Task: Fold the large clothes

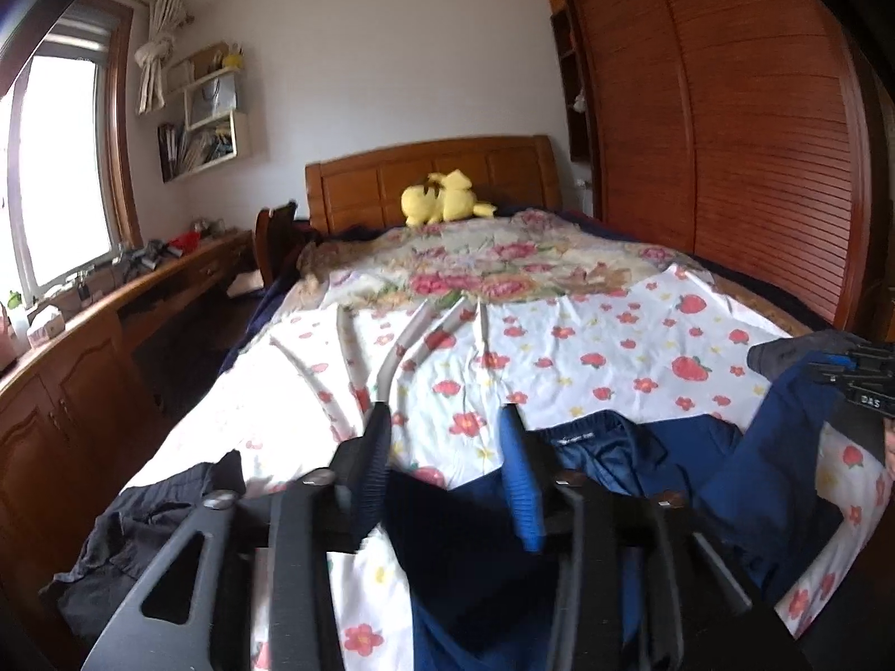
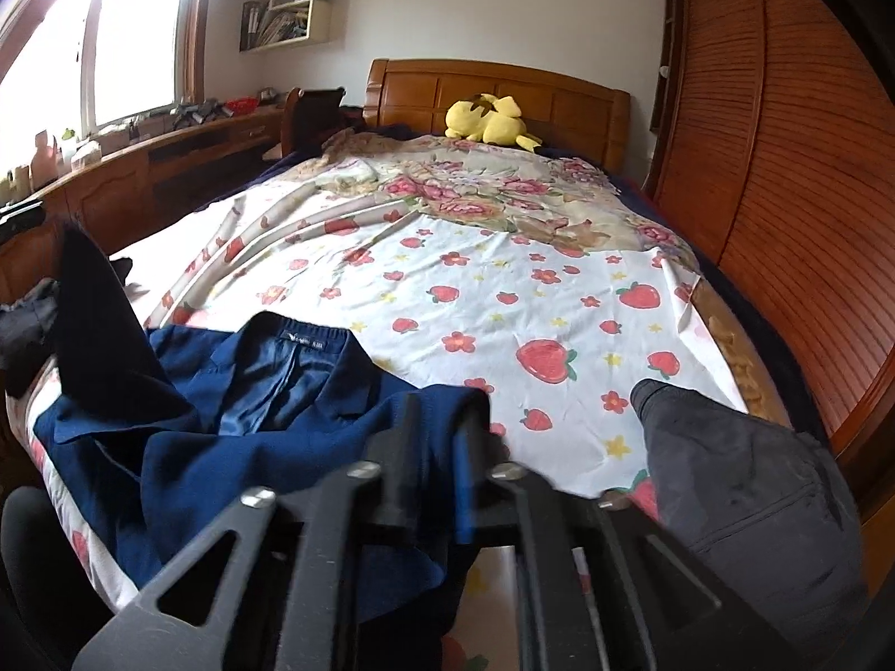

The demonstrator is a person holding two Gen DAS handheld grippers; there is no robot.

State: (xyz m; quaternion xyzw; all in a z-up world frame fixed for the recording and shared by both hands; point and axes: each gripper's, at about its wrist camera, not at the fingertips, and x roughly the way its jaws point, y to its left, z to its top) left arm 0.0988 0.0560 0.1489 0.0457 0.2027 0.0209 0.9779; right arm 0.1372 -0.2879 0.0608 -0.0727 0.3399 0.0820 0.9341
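Left wrist view: left hand-held gripper (image 1: 447, 447) stands wide apart, nothing between its pads, above the navy jacket (image 1: 604, 458) lying on the strawberry-print sheet (image 1: 587, 346) at the bed's foot end, far from the yellow plush toy (image 1: 442, 198). Right wrist view: right hand-held gripper (image 2: 442, 447) is pinched narrow on the navy jacket (image 2: 251, 419) hem; dark grey trousers (image 2: 744, 492) lie beside it, also at the end opposite the yellow plush toy (image 2: 492, 114).

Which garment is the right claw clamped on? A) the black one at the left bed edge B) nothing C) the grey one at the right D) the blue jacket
D: in the right wrist view the right claw has its fingers shut on a fold of the blue jacket, while the grey garment lies apart to its right.
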